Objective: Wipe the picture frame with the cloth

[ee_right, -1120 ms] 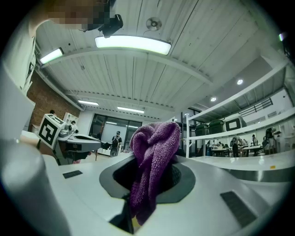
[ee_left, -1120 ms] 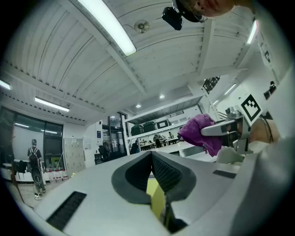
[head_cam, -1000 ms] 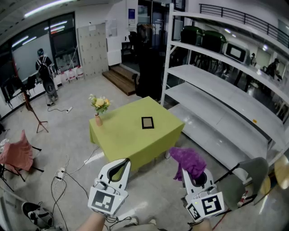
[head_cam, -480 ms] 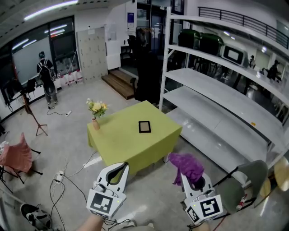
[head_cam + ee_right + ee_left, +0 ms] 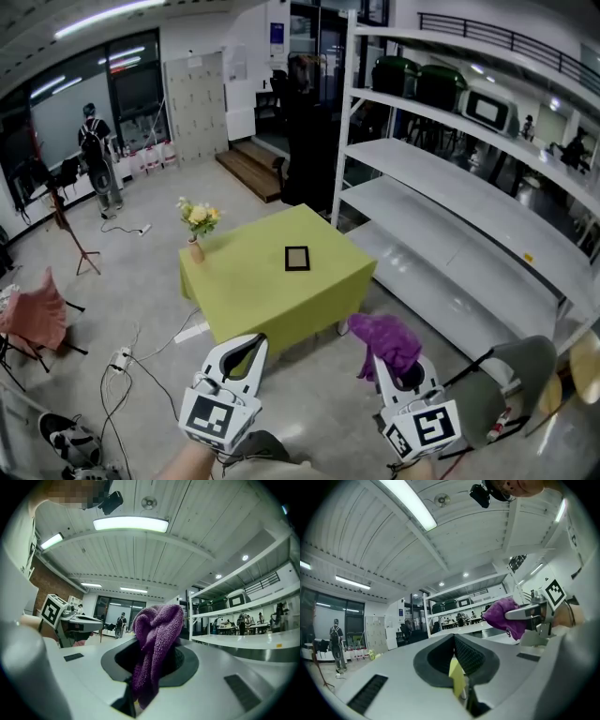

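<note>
A small dark picture frame (image 5: 297, 258) lies flat on the green-clothed table (image 5: 253, 291) in the head view. My right gripper (image 5: 392, 361) is shut on a purple cloth (image 5: 386, 339), which bunches above its jaws (image 5: 157, 634). My left gripper (image 5: 246, 349) is shut with nothing in it, its jaws closed together (image 5: 454, 660). Both grippers hang well in front of the table, pointing up and away from the frame. The purple cloth (image 5: 504, 616) also shows at the right of the left gripper view.
A vase of flowers (image 5: 197, 228) stands at the table's left corner. White shelving (image 5: 450, 197) runs along the right. A grey chair (image 5: 511, 375) is by my right gripper. Cables and a power strip (image 5: 122, 361) lie on the floor at left. A person (image 5: 94, 155) stands far back.
The table and frame have drifted slightly left and down in view. The cloth stays held in the right gripper, and both grippers keep their places.
</note>
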Available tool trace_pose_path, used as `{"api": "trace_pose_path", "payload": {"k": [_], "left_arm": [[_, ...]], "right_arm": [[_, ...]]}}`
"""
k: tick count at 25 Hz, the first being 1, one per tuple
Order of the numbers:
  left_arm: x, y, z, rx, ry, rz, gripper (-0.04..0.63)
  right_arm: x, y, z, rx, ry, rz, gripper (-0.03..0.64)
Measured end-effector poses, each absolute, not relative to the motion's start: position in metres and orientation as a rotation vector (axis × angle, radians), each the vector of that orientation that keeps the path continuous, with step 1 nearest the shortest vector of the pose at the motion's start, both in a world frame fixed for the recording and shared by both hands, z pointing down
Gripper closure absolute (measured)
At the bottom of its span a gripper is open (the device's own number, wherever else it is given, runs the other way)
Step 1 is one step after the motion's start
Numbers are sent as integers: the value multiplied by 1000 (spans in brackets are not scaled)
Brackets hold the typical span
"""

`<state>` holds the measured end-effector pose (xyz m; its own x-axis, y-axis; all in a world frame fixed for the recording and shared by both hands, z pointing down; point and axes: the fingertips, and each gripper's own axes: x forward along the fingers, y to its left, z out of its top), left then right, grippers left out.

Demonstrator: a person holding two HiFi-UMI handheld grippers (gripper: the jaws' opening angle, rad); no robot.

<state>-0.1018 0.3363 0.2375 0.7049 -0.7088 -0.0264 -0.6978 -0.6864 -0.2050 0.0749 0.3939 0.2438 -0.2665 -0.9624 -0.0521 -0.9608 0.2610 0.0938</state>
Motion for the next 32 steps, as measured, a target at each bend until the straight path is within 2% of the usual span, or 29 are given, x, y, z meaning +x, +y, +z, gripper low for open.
{"api": "trace_pose_path", "payload": {"k": [13,32], "left_arm": [[-97,274,252,-2680,1179,-83,589],[-65,62,280,-2743,1102,-193,589]], "right_arm": [[82,325,266,1836,-2504,-134,528],[102,114,302,1824,-2420,11,528]]}}
